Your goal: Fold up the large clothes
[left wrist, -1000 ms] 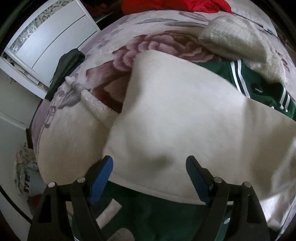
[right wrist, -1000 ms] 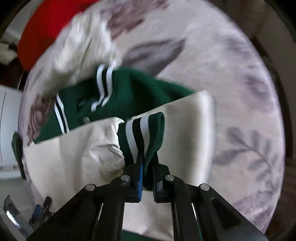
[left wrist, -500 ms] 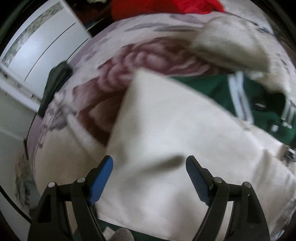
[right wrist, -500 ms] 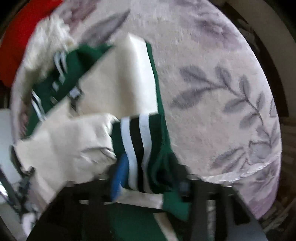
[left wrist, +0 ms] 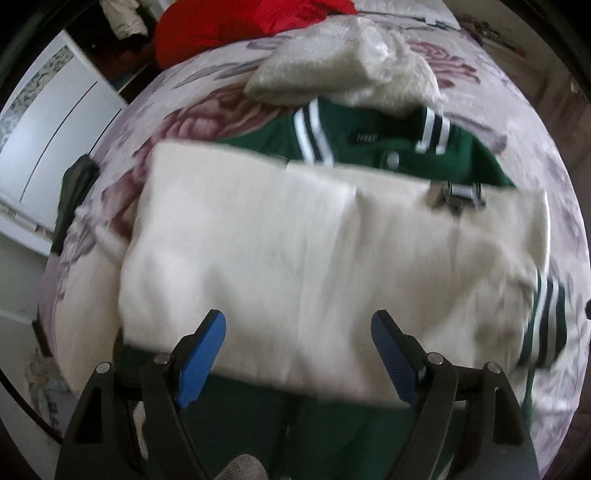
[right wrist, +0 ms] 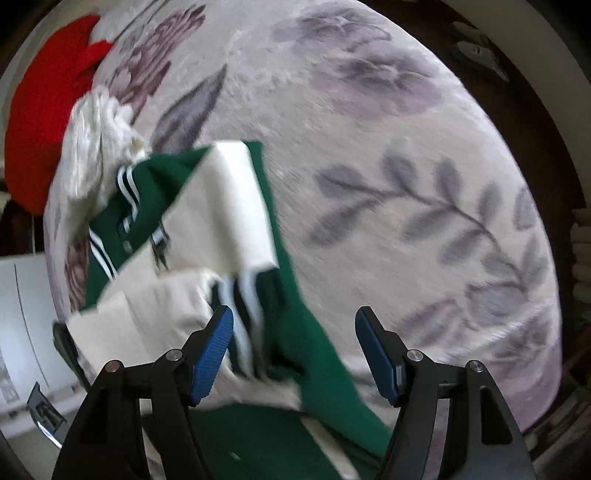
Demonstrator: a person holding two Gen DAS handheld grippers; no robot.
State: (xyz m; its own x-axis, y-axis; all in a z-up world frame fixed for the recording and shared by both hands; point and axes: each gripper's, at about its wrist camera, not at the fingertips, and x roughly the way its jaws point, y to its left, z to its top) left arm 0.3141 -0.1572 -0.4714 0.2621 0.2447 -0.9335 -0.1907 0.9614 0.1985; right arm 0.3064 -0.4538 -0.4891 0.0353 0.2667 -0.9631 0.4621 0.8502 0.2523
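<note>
Striped cuff released, sleeves now crossed

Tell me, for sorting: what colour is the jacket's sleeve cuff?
Green with white and dark stripes on the sleeve cuff, clearest in the right wrist view.

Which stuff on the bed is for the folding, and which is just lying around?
For the folding:
- green and cream jacket, sleeves crossed over the front
- left claw, open
- right claw, open

Just lying around:
- fluffy white garment
- red cloth
- dark garment at the bed edge
</note>
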